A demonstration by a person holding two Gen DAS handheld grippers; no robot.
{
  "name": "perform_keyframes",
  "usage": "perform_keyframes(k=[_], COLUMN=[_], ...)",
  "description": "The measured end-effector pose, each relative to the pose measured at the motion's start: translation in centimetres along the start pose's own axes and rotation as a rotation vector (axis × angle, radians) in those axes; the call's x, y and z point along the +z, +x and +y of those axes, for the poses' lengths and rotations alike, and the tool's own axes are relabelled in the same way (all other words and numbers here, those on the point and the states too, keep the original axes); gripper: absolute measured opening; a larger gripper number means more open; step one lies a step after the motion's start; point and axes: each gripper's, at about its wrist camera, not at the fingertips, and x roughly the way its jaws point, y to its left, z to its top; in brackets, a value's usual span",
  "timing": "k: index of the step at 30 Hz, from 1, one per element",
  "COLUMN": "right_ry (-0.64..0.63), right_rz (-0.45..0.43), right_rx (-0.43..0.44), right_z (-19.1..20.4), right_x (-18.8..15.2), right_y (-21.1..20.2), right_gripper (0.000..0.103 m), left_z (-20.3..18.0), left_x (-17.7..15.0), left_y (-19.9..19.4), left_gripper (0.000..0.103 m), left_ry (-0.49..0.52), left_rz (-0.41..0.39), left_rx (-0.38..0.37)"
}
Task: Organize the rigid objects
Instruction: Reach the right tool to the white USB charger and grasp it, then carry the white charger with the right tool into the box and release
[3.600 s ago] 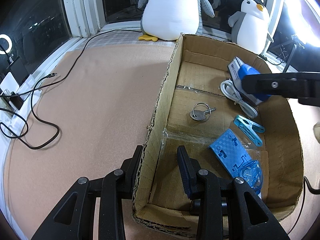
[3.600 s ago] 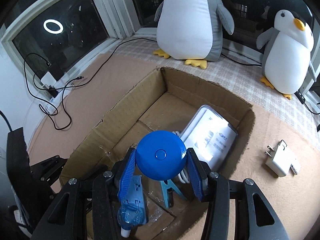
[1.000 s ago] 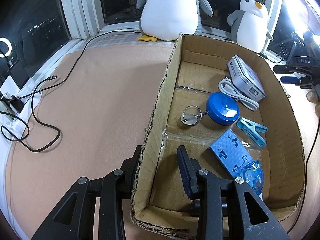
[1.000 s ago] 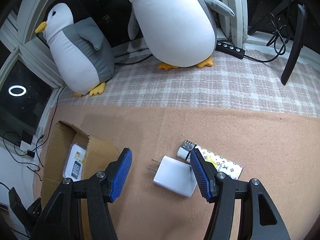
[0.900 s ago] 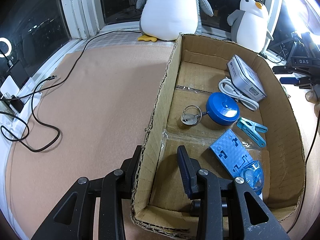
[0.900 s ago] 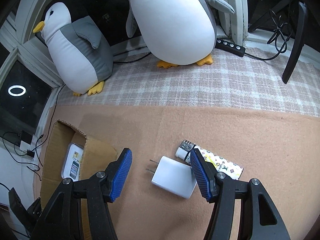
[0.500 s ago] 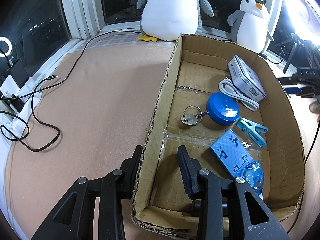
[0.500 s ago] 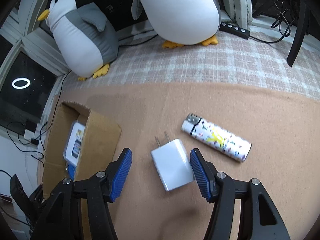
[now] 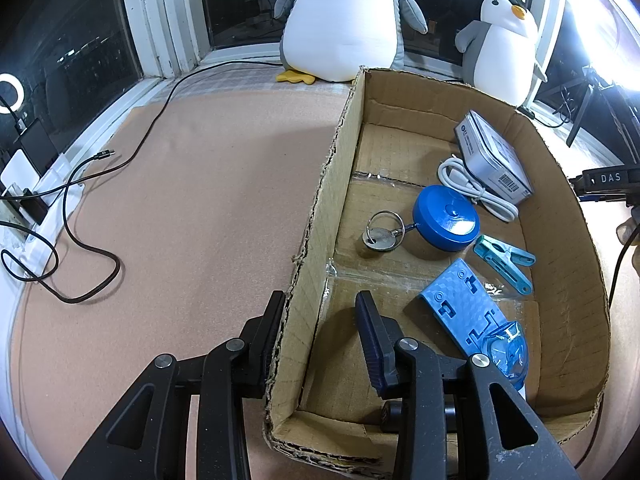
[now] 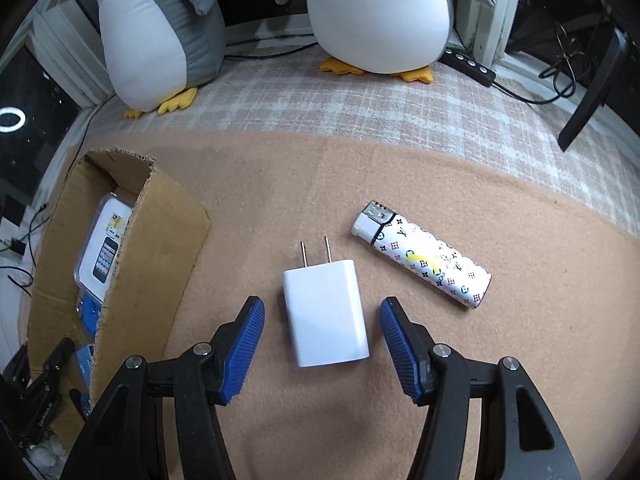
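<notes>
Right claw (image 10: 322, 334) spread wide, one finger either side of the white charger (image 10: 325, 313) lying flat on the tabletop (image 10: 440, 184), prongs pointing far; not yet touching, apparently lined up to pinch its long sides. Patterned lighter (image 10: 422, 254) lies just right of it, apart. Left claw (image 9: 320, 318) straddles the cardboard box (image 9: 316, 216) near-left wall, outer finger against it, inner finger apart, likely steadying the box. Inside: blue disc (image 9: 446, 217), key ring (image 9: 382, 232), clothespin (image 9: 504, 258).

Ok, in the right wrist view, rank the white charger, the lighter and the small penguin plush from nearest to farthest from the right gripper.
1. White charger: between the open fingers of the right gripper.
2. Lighter: ahead, to the right.
3. Small penguin plush: far back, to the left.
</notes>
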Motion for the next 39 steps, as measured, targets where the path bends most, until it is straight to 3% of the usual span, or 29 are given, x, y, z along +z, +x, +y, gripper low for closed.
perform_keyframes(k=[7,16,25,31,39], right_ry=[-0.050,-0.049,-0.042,-0.102,-0.193], right_rz=[0.017,0.007,-0.073,-0.132,-0.135], right_rx=[-0.072,-0.067,-0.011,0.050,0.116], right_z=[0.7,0.9,2.1,5.9,11.9], right_x=[0.2,-0.3,-1.7,-1.1,-0.2], right_y=[0.3,-0.3,-4.8,-7.7,-7.5], right_gripper=[0.033,0.033,0.033,0.033,0.033], left_z=[0.0,0.1,0.1,0.1,0.1], left_x=[0.0,0.0,0.0,-0.1,-0.2], left_y=[0.0,0.0,0.0,0.0,0.0], left_gripper=[0.038,0.038,0.038,0.038,0.038], left_ry=[0.000,-0.001,-0.007,-0.008,-0.011], left_rz=[0.000,0.000,-0.003,-0.004,-0.004], left_rx=[0.000,-0.002,-0.008,-0.010,-0.012])
